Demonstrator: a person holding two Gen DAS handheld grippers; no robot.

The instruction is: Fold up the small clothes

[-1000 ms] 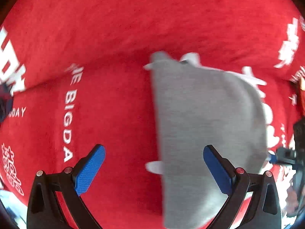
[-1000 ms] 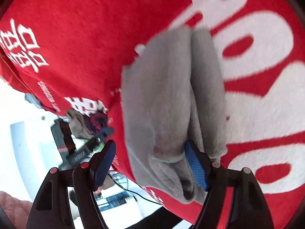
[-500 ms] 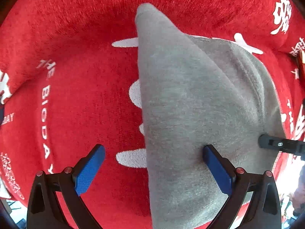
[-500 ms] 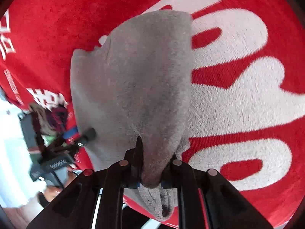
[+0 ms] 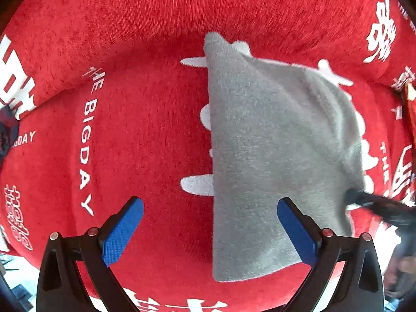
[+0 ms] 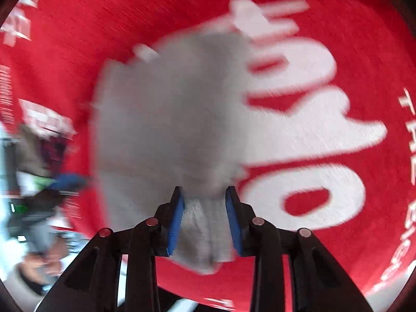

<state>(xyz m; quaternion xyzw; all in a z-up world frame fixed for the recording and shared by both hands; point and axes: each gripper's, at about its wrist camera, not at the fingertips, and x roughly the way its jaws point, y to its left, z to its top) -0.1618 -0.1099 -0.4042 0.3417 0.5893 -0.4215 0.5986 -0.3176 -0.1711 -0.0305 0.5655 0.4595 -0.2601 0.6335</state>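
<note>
Looking down from our left gripper (image 5: 210, 230), we see the grey cloth (image 5: 273, 161) lying folded on the red blanket (image 5: 145, 119). Our left fingers stand wide apart with nothing between them; one blue pad (image 5: 296, 230) hangs over the cloth's near edge. This view is sharp, so we can read white words on the blanket: "THE BIGDAY" (image 5: 87, 140) runs down the left side. At the right edge a dark tip of our other gripper (image 5: 364, 200) reaches the cloth.

The right wrist view is blurry. It shows something the left view hides: a bunched end of the grey cloth (image 6: 166, 119) sits between our right gripper's (image 6: 204, 215) blue pads (image 6: 175, 223), and these jaws are opening. Big white shapes (image 6: 312, 135) cover the blanket (image 6: 130, 13) here, and we can only make out "THE" (image 6: 409, 130) at the right.
</note>
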